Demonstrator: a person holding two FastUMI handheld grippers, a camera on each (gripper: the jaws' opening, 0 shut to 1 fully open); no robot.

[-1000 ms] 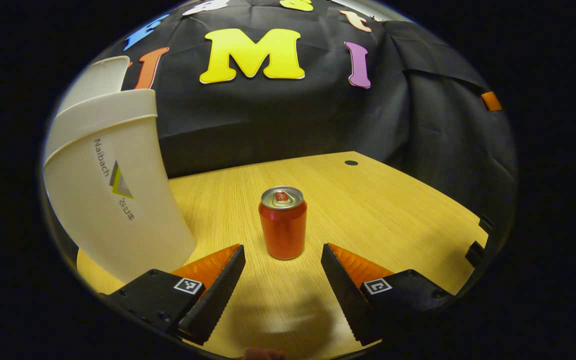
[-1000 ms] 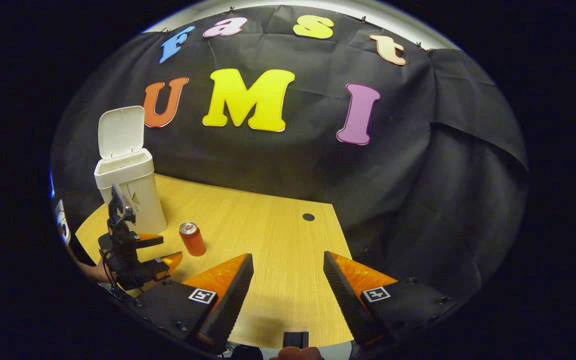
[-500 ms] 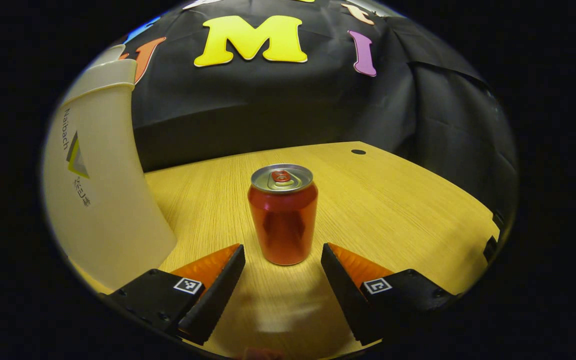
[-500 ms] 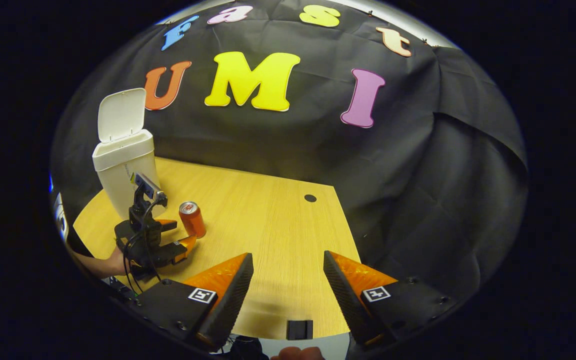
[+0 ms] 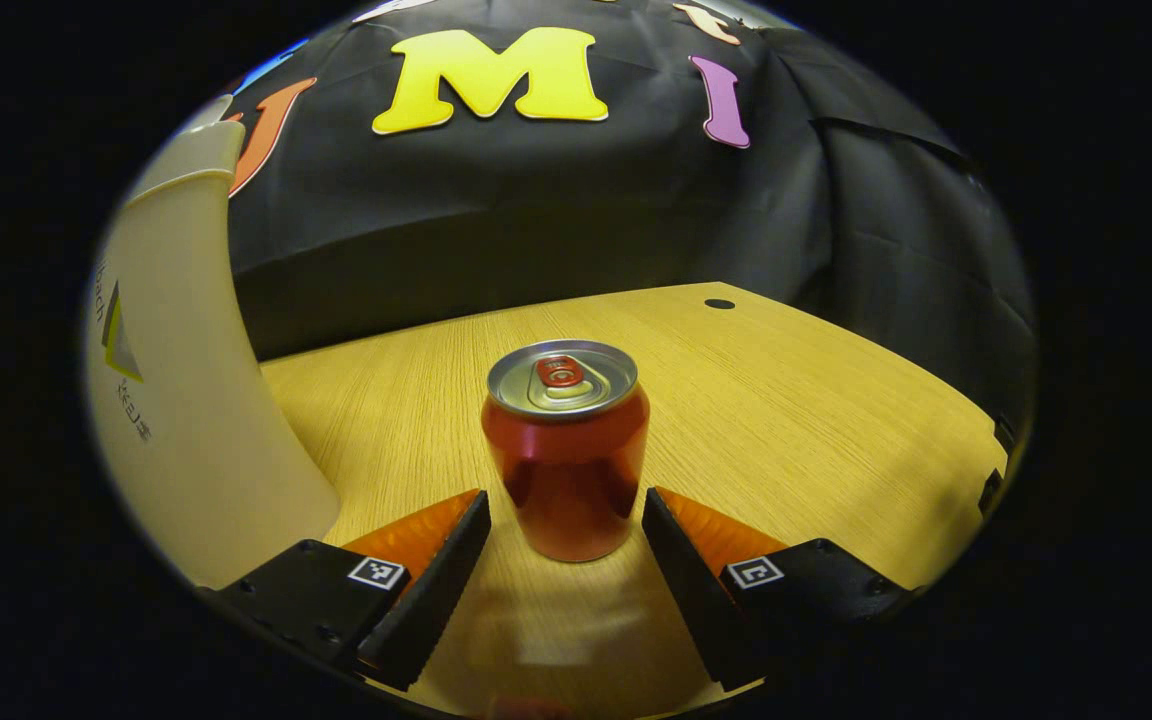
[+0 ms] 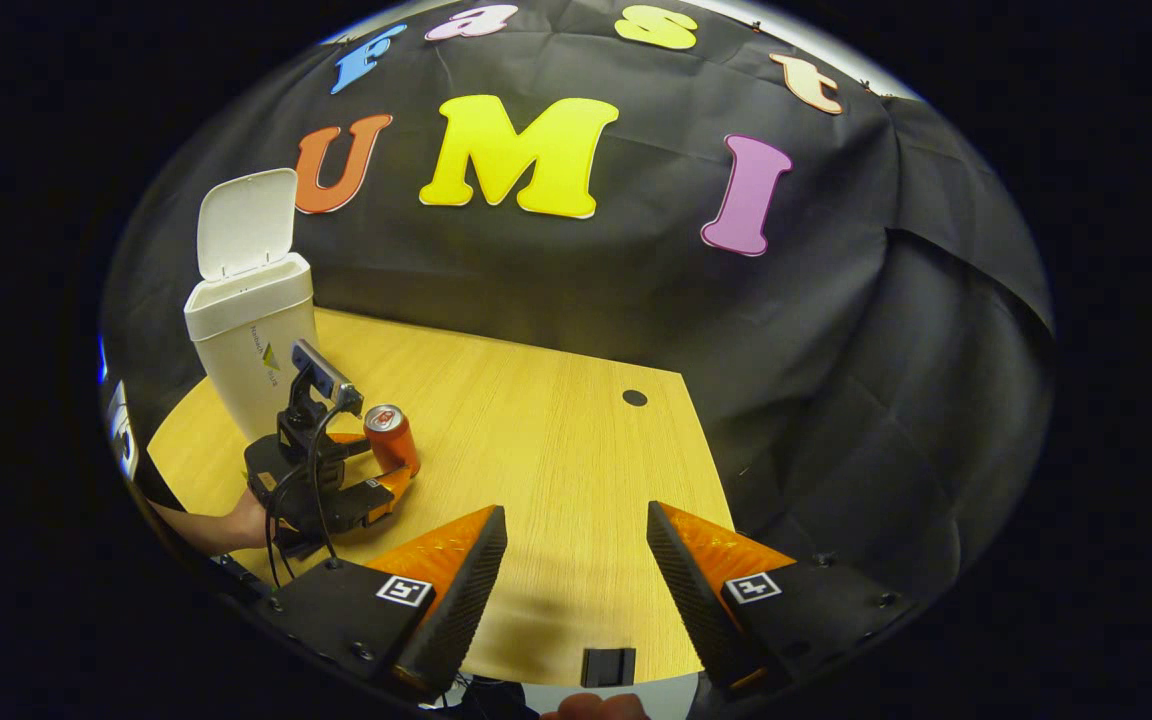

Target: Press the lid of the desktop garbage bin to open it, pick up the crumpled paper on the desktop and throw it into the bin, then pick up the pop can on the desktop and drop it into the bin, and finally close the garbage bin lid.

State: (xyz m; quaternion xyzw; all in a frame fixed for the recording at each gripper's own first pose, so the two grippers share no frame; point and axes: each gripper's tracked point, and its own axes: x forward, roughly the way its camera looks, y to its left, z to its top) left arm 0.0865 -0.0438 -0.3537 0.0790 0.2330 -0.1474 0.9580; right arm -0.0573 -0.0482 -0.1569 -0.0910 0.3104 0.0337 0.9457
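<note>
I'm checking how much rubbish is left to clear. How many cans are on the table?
1. The red can stands upright on the wooden table, between the open fingers of the left hand-held gripper, beside the white bin, whose lid is up. Anything inside the bin is hidden.

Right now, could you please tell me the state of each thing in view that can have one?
Bin lid: open, tipped up behind the bin.
Garbage bin: upright on the desktop.
Pop can: upright on the desktop, between the fingers, not gripped.
Left claw: open around the can.
Right claw: open, holding nothing.
</note>
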